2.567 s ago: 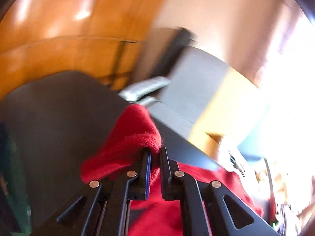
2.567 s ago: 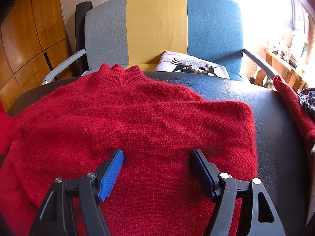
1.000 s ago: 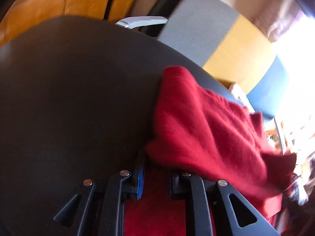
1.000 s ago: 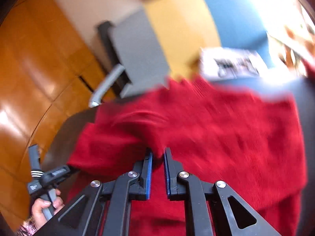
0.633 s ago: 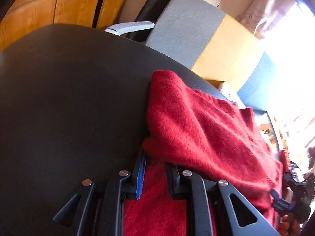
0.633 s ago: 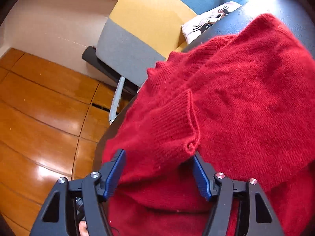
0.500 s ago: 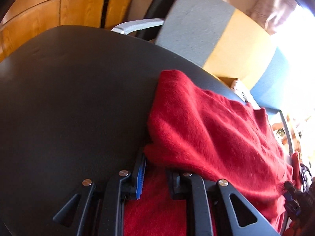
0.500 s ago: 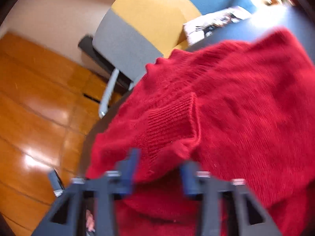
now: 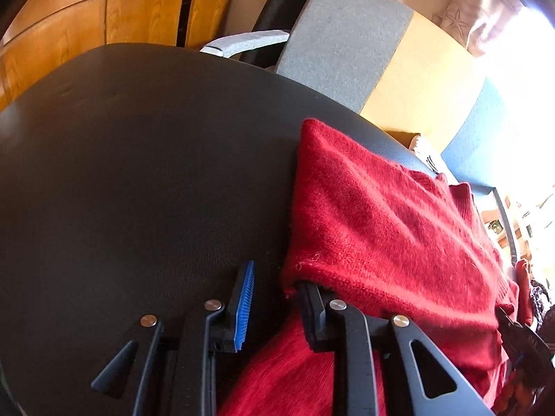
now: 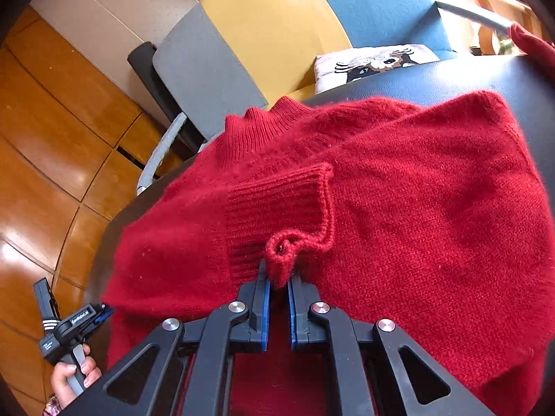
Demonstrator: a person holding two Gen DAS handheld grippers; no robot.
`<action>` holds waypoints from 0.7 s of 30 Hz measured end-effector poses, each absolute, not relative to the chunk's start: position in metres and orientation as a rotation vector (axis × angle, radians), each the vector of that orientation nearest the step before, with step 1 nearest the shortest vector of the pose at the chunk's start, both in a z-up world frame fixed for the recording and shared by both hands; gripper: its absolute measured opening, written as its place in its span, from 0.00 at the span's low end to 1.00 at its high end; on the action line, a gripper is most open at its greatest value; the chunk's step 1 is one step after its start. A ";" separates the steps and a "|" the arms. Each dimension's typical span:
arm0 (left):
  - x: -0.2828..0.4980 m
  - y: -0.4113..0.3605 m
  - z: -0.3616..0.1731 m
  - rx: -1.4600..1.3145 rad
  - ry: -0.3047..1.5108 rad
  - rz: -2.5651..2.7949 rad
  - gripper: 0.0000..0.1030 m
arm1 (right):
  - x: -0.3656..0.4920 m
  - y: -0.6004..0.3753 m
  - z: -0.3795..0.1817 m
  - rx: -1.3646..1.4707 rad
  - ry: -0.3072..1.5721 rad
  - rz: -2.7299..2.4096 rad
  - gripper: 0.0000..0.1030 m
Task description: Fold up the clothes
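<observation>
Our right gripper (image 10: 277, 282) is clamped on the red sweater's (image 10: 416, 208) ribbed cuff (image 10: 277, 208); we should lay it flat across the body. Our left gripper (image 9: 274, 294), jaws just parting, should slide clear of the fold by the table's (image 9: 138, 156) left edge

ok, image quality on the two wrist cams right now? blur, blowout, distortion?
Left wrist: sharp, window at upper right blown out to white, fisheye bends the black table edge, sweater well exposed. Right wrist: sharp too, cuff ribbing crisp, glare patches on the wood panels, top right corner overexposed, dark vignette at the corners.
</observation>
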State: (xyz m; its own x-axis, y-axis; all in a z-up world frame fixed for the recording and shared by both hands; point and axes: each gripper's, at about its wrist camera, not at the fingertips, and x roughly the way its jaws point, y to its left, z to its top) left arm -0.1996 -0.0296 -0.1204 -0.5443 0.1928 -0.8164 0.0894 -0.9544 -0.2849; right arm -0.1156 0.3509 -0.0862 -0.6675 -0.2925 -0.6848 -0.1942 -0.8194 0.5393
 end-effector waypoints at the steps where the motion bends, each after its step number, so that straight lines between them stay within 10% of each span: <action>1: -0.194 -0.032 -0.120 -1.472 -0.481 2.665 0.25 | -0.117 0.352 -0.086 1.260 -0.932 -2.649 0.08; 9: -0.148 -0.033 -0.079 -1.283 -0.399 2.871 0.23 | -0.106 0.361 -0.061 1.243 -0.868 -2.763 0.36; 21: -0.198 0.083 -0.100 -1.306 0.011 2.676 0.23 | -0.136 0.274 -0.049 1.194 -0.238 -2.769 0.35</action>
